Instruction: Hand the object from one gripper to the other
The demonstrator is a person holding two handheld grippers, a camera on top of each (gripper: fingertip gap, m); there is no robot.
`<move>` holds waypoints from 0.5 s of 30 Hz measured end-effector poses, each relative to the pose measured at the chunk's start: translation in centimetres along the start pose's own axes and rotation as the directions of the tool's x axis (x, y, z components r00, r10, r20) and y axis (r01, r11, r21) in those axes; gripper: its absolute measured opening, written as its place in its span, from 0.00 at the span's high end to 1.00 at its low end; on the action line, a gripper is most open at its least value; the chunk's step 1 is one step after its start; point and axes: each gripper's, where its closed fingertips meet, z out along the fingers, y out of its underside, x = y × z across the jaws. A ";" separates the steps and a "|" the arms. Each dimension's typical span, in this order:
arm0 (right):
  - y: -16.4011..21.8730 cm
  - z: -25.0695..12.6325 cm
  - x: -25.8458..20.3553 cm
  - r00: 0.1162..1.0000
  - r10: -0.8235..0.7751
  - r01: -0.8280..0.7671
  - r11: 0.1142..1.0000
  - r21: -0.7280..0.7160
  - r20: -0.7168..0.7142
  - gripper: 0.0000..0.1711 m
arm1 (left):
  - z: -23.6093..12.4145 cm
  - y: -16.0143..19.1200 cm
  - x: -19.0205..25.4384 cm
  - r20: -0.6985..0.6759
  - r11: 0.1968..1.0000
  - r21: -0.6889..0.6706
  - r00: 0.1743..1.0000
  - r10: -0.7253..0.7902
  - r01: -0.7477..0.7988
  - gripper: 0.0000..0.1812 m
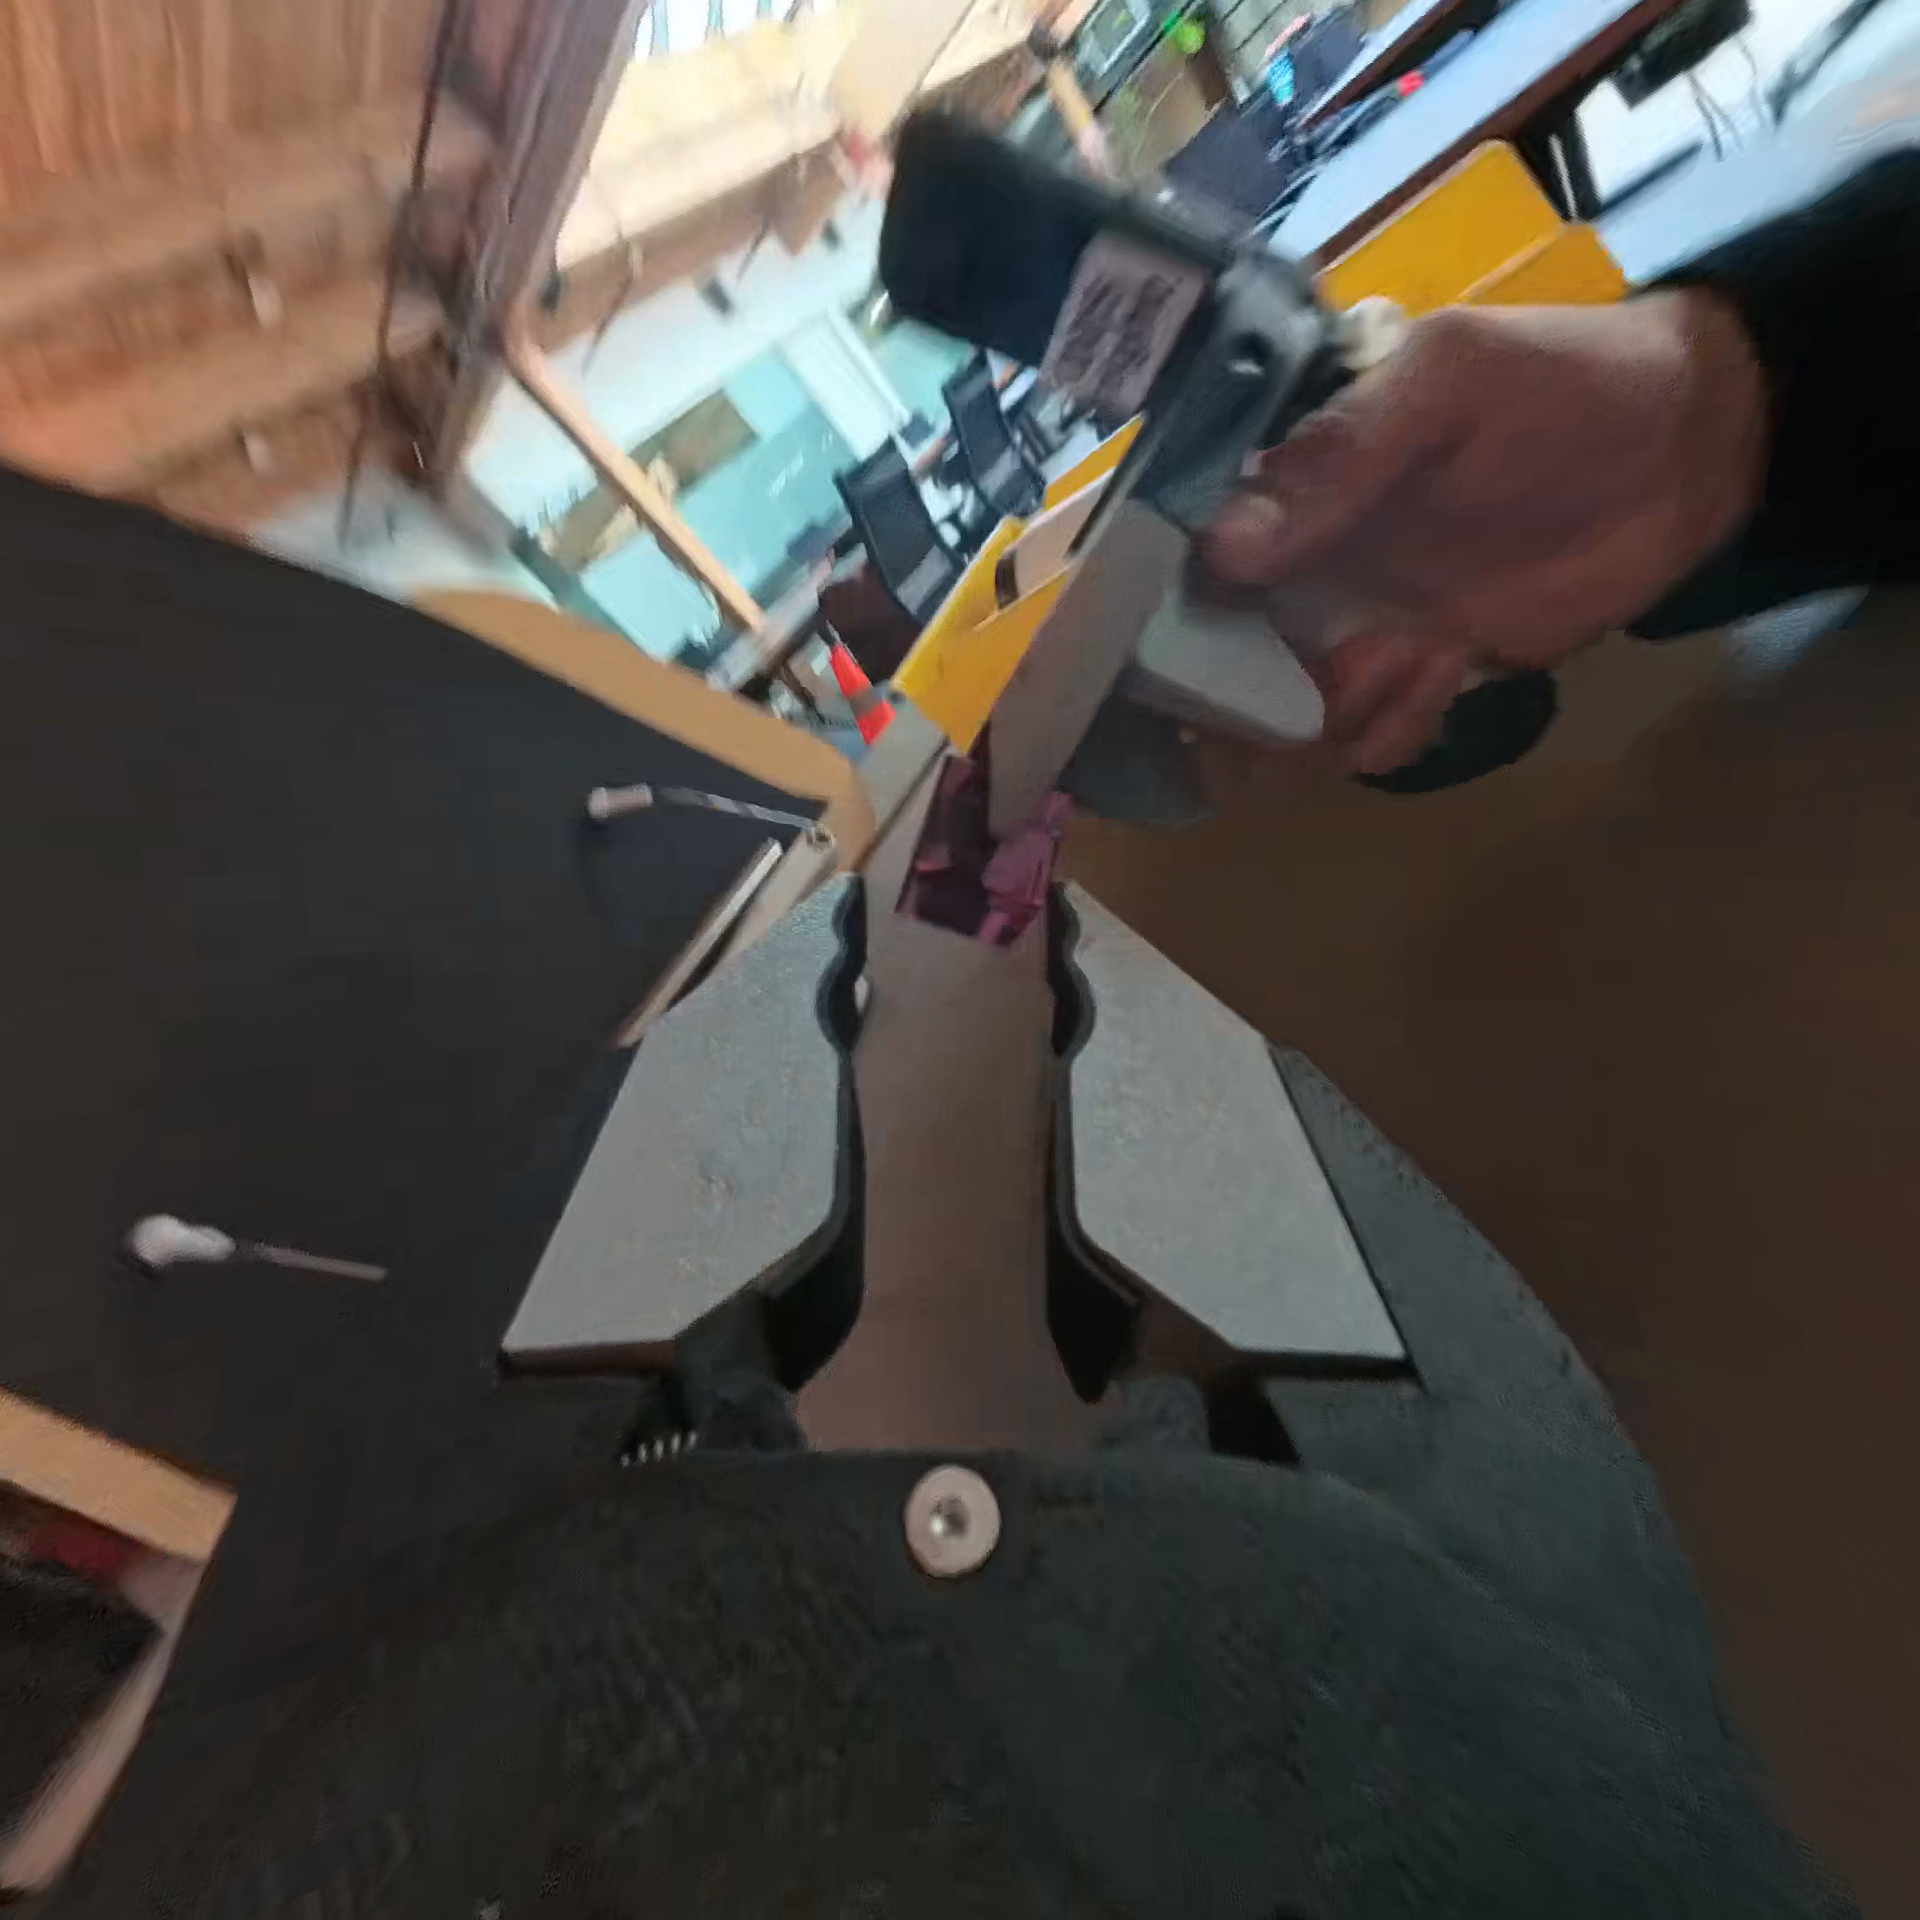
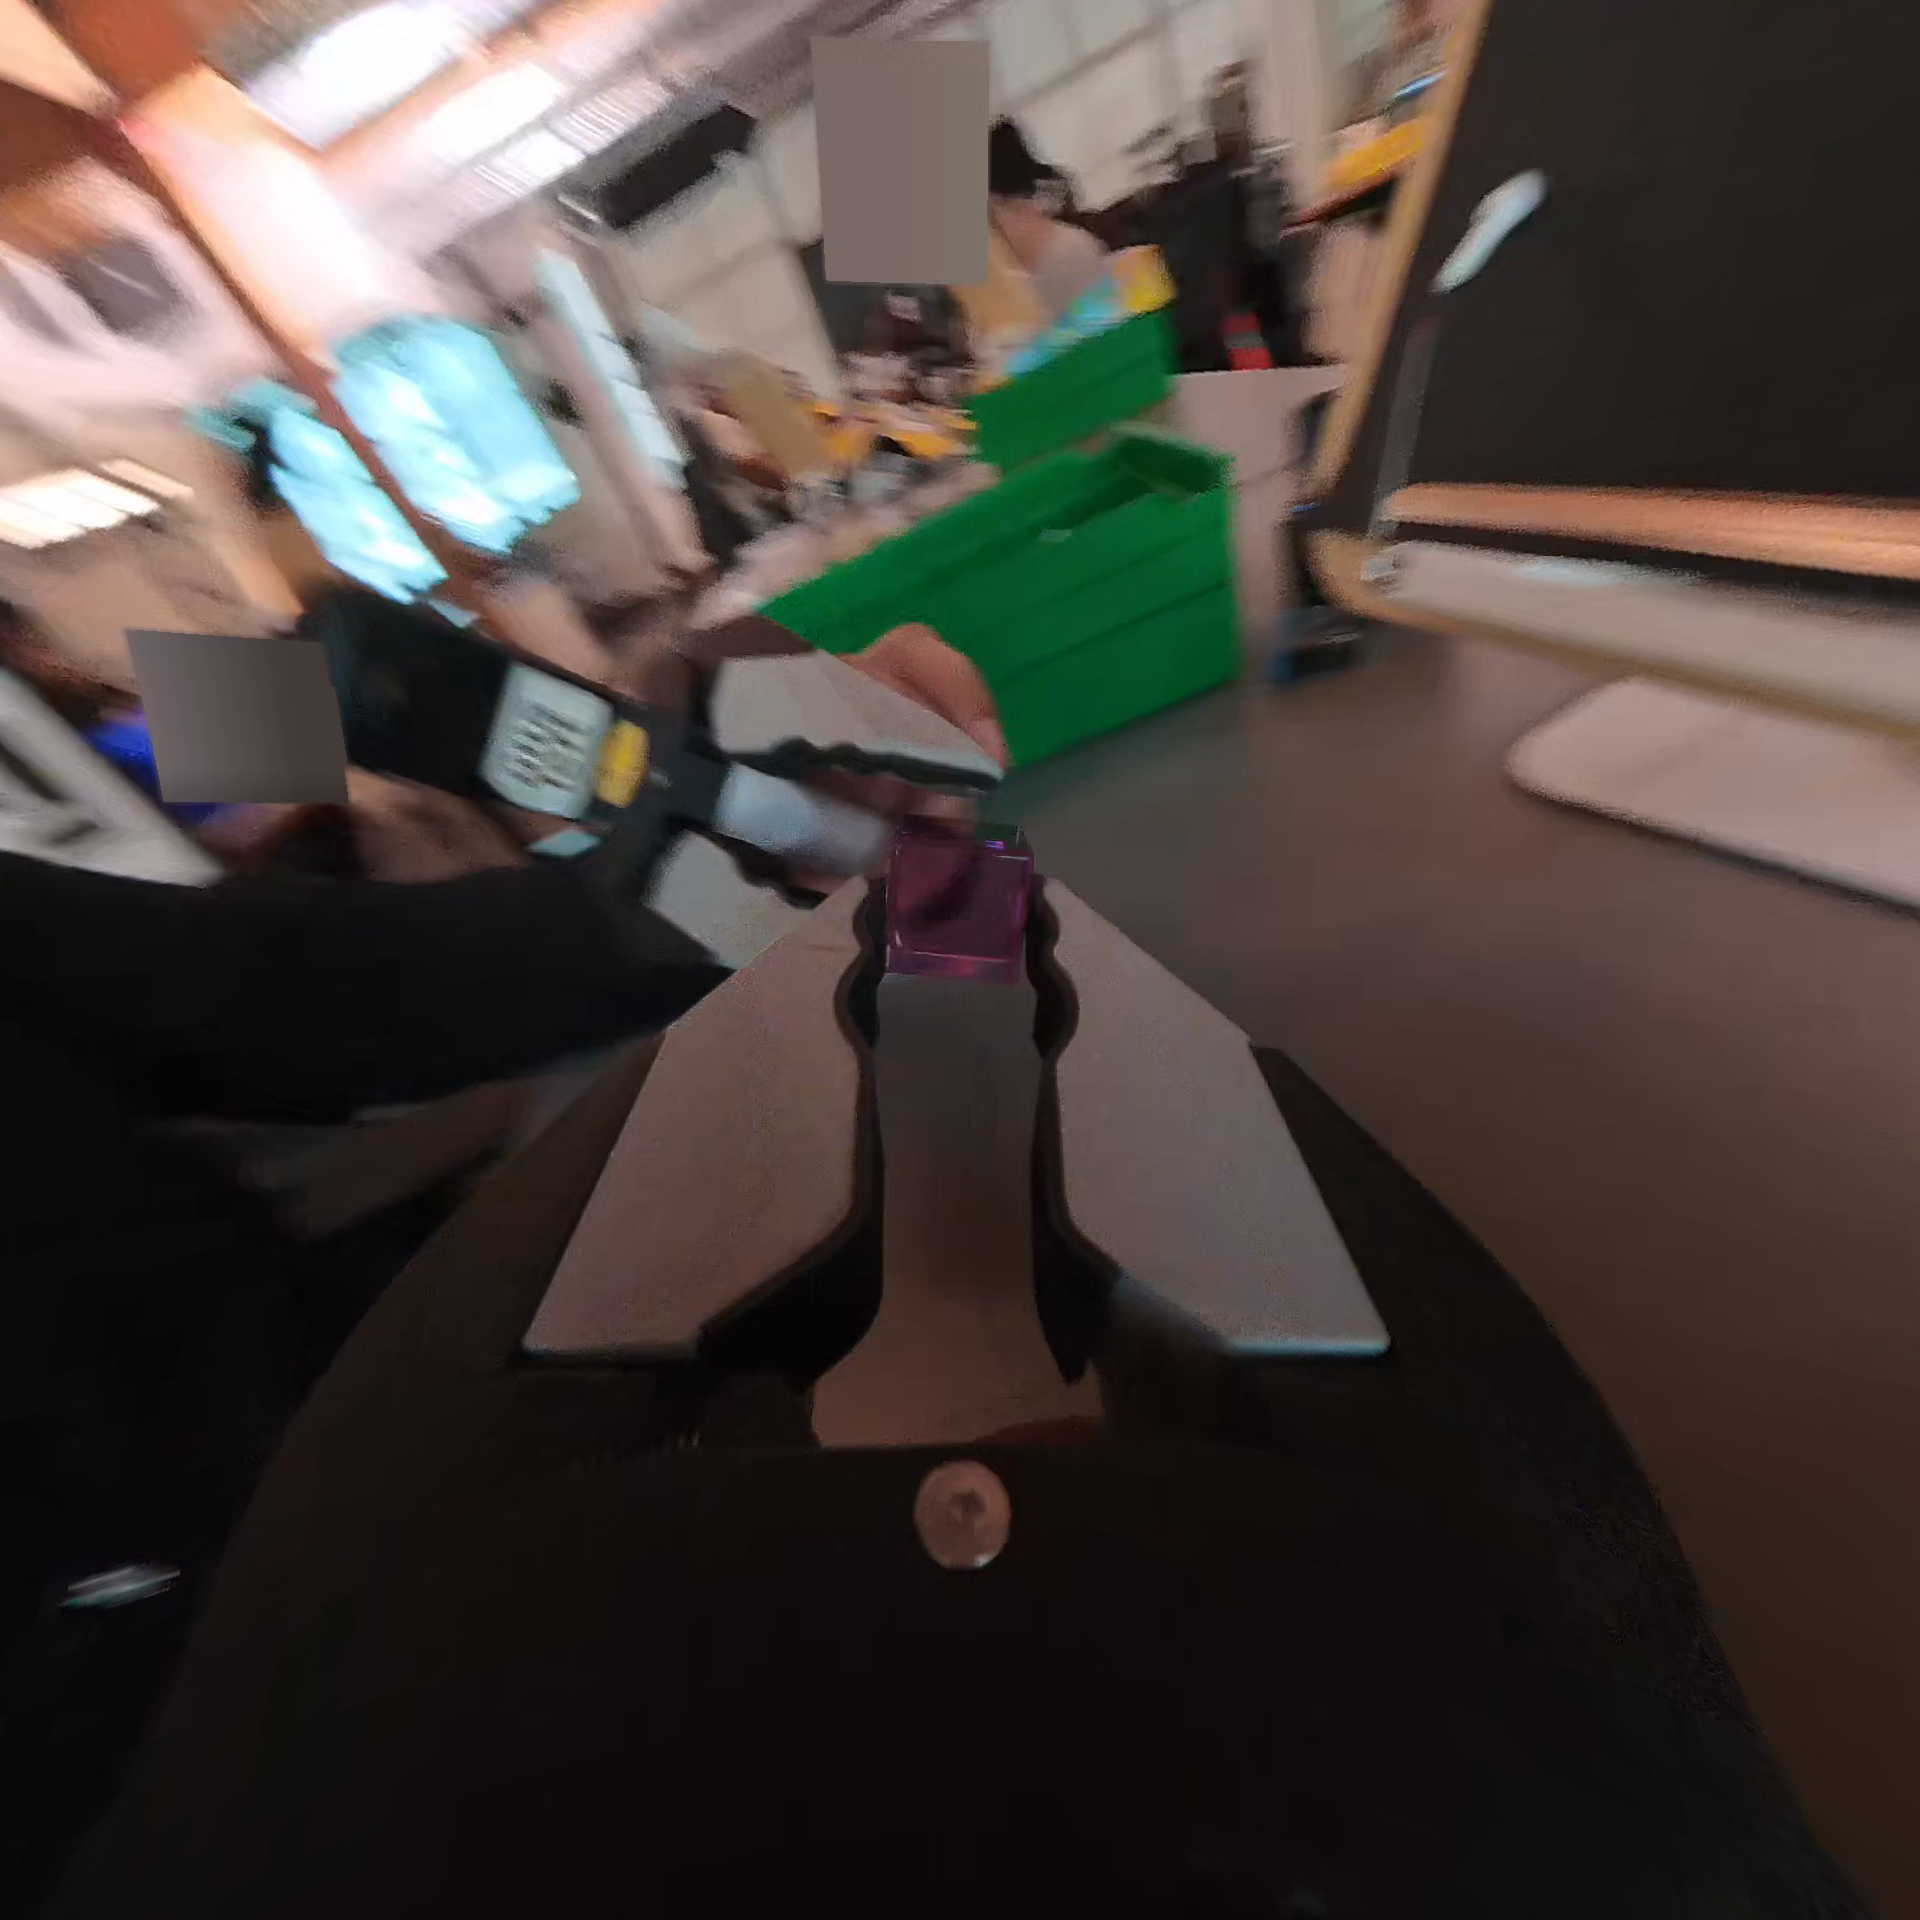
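Green crates (image 2: 1049, 592) beyond; a black tabletop (image 1: 260, 831) bearing a white-tipped swab (image 1: 208, 1247) and a bolt (image 1: 665, 802).

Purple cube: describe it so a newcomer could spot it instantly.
Start at the right claw filling the lower half of the right wrist view. At its tips sits the small translucent purple cube, gripped between both fingers. Nothing else nearby is purple or see-through.

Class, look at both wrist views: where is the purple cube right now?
The purple cube sits between the right gripper fingertips, centre of the right wrist view; the left gripper faces it.
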 end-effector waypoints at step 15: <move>0.2 1.2 0.6 0.099 -0.943 0.776 0.273 -0.568 -0.318 0.86 | 0.2 0.7 0.2 -0.234 0.687 -0.104 0.654 -0.719 0.719 0.87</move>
